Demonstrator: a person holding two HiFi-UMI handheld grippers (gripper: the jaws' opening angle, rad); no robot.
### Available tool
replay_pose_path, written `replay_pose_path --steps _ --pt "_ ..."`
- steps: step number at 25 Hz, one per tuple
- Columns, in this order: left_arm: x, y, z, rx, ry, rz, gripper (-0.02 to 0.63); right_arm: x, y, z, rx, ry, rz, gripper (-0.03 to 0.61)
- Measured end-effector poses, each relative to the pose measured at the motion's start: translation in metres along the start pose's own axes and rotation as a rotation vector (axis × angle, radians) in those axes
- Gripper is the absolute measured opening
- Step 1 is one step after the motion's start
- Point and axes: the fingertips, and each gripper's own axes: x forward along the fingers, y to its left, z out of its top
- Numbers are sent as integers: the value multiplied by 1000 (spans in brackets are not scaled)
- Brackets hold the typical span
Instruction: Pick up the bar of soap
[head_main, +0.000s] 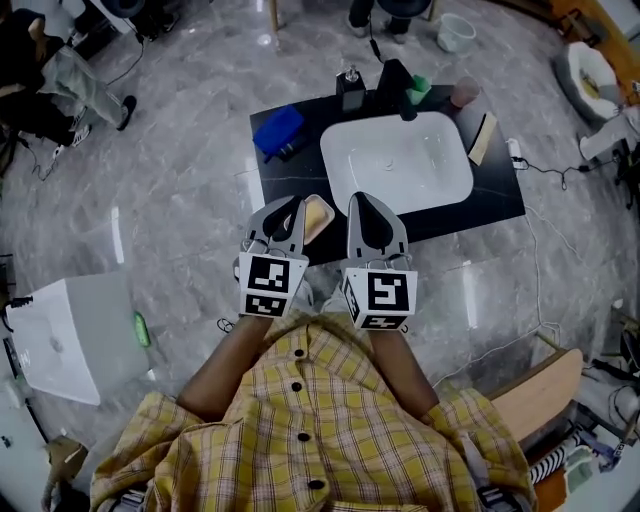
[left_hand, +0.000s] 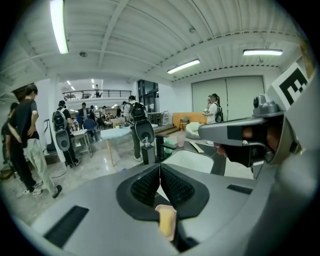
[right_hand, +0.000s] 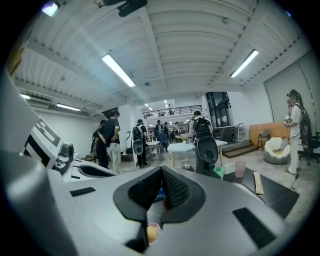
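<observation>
Left hand-held gripper (head_main: 287, 212) and right hand-held gripper (head_main: 368, 205) are both clenched and empty. The bar of soap (head_main: 318, 217) lies at the worktop's (head_main: 500, 190) near edge, toward the left corner. Judgement: open the left jaws wide, then straddle the bar's long sides.

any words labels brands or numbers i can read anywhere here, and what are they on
No readable words, brands or numbers in any view.
Left gripper cube: black-and-white square markers, patterns only, no letters.
Right gripper cube: the same.
Pump bottle behind the sink: any label is too small to read.
</observation>
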Motion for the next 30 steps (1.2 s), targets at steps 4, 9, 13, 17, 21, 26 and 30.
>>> replay_pose_path --steps 4,9,13,17,21,26,30 --pt "26 2 -29 22 102 -81 14 10 3 -5 1 16 -18 21" --pt "50 -3 -76 48 223 -168 14 23 5 -12 11 34 -34 21" --pt "63 -6 -97 48 295 -201 58 31 -2 -16 19 45 -53 21" --pt "76 -8 -121 76 376 -236 93 37 -8 -20 28 54 -73 21" --pt "85 -16 -150 100 451 -296 153 41 -14 -23 39 63 -87 21" --pt "102 -22 -179 153 522 -337 173 47 -21 -29 46 77 -97 21" --pt "109 -24 -197 160 590 -352 195 51 -26 -32 50 86 -98 21"
